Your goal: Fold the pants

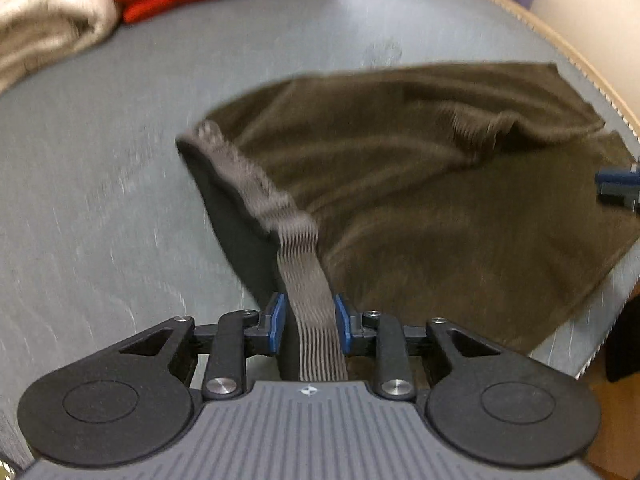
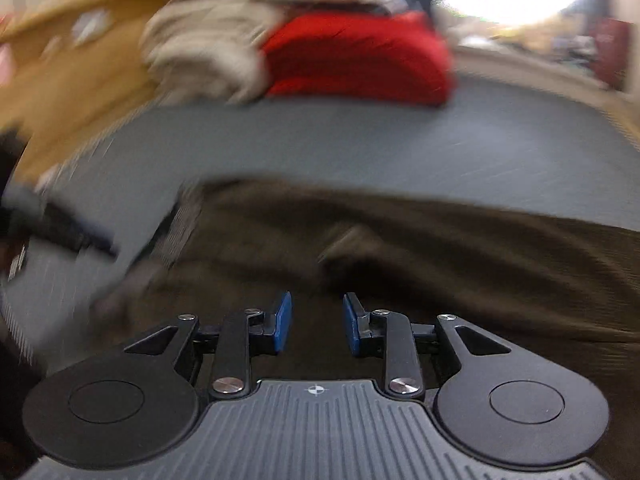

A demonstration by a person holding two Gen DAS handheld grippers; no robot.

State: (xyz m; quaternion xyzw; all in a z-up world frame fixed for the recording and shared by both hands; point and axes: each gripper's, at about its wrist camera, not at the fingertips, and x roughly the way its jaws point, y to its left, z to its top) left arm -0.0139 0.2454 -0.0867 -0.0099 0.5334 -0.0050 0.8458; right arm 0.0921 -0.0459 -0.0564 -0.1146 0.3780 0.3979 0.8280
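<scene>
Ribbed grey plastic, the housing of each gripper, filled the bottom of both wrist views, marked only by a small round crosshair emblem; no brand name or other writing could be read anywhere.

From that housing, black linkage arms with silver pivot screws and round black discs ran out to blue rubber pads. On the left gripper (image 1: 310,322) the pads pressed from both sides on a ribbed, grey elastic waistband (image 1: 280,216), which rose taut between them and curved away into the garment. So the left claw was gripping the waistband.

Dark brown pants (image 1: 420,184), of a soft, matte, slightly fuzzy cloth, lay spread and rumpled on a grey table (image 1: 100,184) whose surface looked brushed and streaked. A raised fold crossed the fabric, and the far edge lay straight. At that view's right edge a blue-and-black part, apparently the other gripper, sat at the cloth.

In the right wrist view the right gripper (image 2: 316,322) had its blue pads apart with only bare gap between them, hovering just over the brown cloth; whether the tips touched it was lost in blur.

Beyond the pants, well apart, a folded red garment (image 2: 360,60) lay touching a cream, fleecy pile (image 2: 200,52). A pale corrugated-looking edge (image 1: 520,12) trimmed the table.
</scene>
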